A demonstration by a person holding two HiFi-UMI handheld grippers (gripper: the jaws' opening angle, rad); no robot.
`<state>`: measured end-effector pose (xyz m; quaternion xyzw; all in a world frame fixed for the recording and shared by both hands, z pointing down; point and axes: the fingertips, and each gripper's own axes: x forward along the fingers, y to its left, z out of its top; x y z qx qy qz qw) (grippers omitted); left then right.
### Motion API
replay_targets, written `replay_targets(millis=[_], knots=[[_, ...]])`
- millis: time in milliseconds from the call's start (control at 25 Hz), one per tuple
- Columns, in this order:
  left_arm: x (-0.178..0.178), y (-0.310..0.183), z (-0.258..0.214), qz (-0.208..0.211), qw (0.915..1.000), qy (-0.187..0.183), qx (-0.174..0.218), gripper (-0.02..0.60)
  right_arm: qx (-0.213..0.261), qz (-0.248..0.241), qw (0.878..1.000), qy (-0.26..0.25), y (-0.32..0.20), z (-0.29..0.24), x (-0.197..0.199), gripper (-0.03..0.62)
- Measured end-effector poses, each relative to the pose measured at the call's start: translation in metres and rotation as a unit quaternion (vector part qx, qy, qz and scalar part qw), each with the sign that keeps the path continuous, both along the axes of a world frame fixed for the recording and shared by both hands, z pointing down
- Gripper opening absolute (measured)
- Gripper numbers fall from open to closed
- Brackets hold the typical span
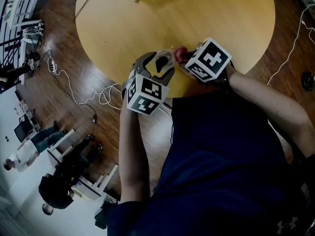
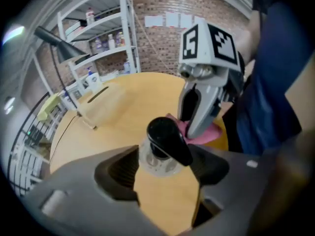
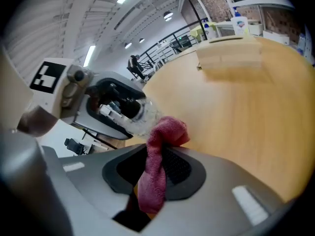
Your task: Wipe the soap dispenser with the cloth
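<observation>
Soap dispenser: clear body, black pump head, gripped by the left gripper. Cloth: pink, bunched, pinched in the right gripper, touching the dispenser.

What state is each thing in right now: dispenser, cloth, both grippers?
left gripper: shut on the soap dispenser.
right gripper: shut on the cloth.
soap dispenser: clamped by its clear body, black pump in place.
cloth: bunched, one end poking out past the right gripper, close beside the soap dispenser.
</observation>
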<state>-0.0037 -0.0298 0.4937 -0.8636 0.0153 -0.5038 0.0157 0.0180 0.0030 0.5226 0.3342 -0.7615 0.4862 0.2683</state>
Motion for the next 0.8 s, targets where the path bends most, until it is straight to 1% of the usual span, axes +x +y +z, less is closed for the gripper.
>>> replay_targets(millis=[40,80,120,160,200,280,320,360,440,480,520,560,600,640,720,800], knots=[[0.001,0.0,0.0,0.02,0.9998,0.0,-0.002,0.314,0.013,-0.001,1.0,-0.009,-0.002,-0.014,0.001,0.094],[0.001,-0.002,0.001,0.021,0.9998,-0.001,-0.003,0.322,0.023,0.0,1.0,-0.018,-0.003,-0.024,0.001,0.094],[-0.002,-0.005,0.001,0.003,1.0,-0.002,-0.003,0.353,0.027,0.001,0.999,-0.023,-0.004,-0.029,0.001,0.094],[-0.006,-0.008,0.001,-0.032,0.9995,-0.003,-0.007,0.38,0.03,0.002,0.999,-0.023,-0.005,-0.03,0.001,0.094],[-0.011,-0.009,0.001,-0.078,0.9968,-0.002,-0.014,0.395,0.031,0.001,0.999,-0.016,-0.007,-0.026,0.002,0.094],[-0.017,-0.005,0.003,-0.171,0.9845,0.009,-0.036,0.397,0.031,-0.005,0.999,0.019,-0.012,-0.005,0.008,0.094],[-0.018,0.0,0.005,-0.204,0.978,0.015,-0.043,0.395,0.026,-0.01,0.999,0.041,-0.015,0.009,0.012,0.094],[-0.017,0.005,0.006,-0.224,0.9736,0.017,-0.04,0.387,0.02,-0.015,0.998,0.061,-0.017,0.023,0.016,0.094],[-0.016,0.007,0.008,-0.243,0.9699,0.015,-0.012,0.342,0.005,-0.025,0.996,0.088,-0.02,0.047,0.017,0.094],[-0.018,0.006,0.01,-0.245,0.9693,0.015,0.002,0.311,-0.004,-0.028,0.995,0.091,-0.02,0.057,0.016,0.094],[-0.019,0.005,0.011,-0.242,0.9701,0.015,0.009,0.302,-0.013,-0.027,0.996,0.088,-0.018,0.065,0.013,0.094],[-0.019,0.004,0.012,-0.232,0.9726,0.016,0.011,0.301,-0.02,-0.024,0.996,0.081,-0.017,0.07,0.012,0.094],[-0.02,0.004,0.013,-0.212,0.977,0.015,0.013,0.301,-0.024,-0.021,0.997,0.073,-0.015,0.071,0.011,0.094],[-0.02,0.004,0.014,-0.185,0.9825,0.011,0.018,0.298,-0.024,-0.02,0.997,0.066,-0.013,0.067,0.011,0.094],[-0.023,0.002,0.016,-0.117,0.9926,-0.002,0.032,0.295,-0.012,-0.02,0.998,0.05,-0.009,0.048,0.007,0.094],[-0.026,-0.003,0.017,-0.052,0.9972,-0.018,0.051,0.295,0.011,-0.014,1.0,0.019,-0.007,0.017,-0.001,0.095]])
